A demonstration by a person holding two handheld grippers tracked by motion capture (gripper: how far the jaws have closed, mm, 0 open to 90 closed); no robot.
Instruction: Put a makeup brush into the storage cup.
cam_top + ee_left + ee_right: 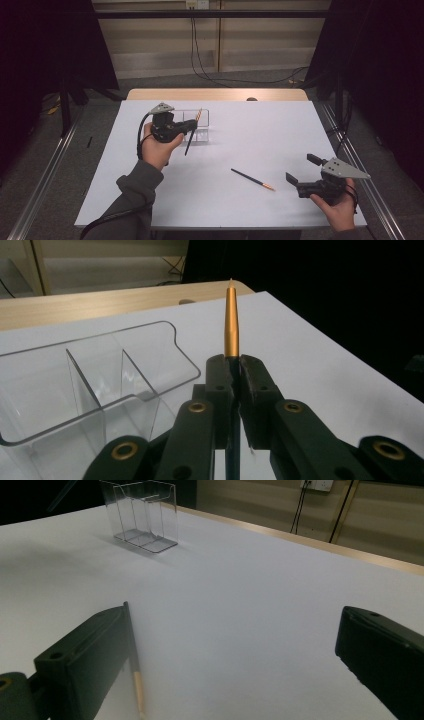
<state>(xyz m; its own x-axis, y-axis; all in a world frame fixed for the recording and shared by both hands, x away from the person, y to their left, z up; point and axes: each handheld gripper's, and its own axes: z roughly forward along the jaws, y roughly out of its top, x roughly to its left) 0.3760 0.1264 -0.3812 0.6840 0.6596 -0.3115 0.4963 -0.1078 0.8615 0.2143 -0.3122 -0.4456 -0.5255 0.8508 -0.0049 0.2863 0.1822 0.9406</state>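
Worktop [260, 145] lies bare toward three o'clock; left hand-held gripper [192, 125] clamps a brush [231, 315], its lower shaft hidden; right hand-held gripper [302, 170] gapes, holding nothing.

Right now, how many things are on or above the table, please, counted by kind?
Pencils: 2, one held in the left claw (pencil), one lying on the table
Clear divided organizer: 1
Total: 3

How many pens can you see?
2. One pen is pinched upright in the left tongs, beside the clear box. The other pen lies on the table near the open right tongs.
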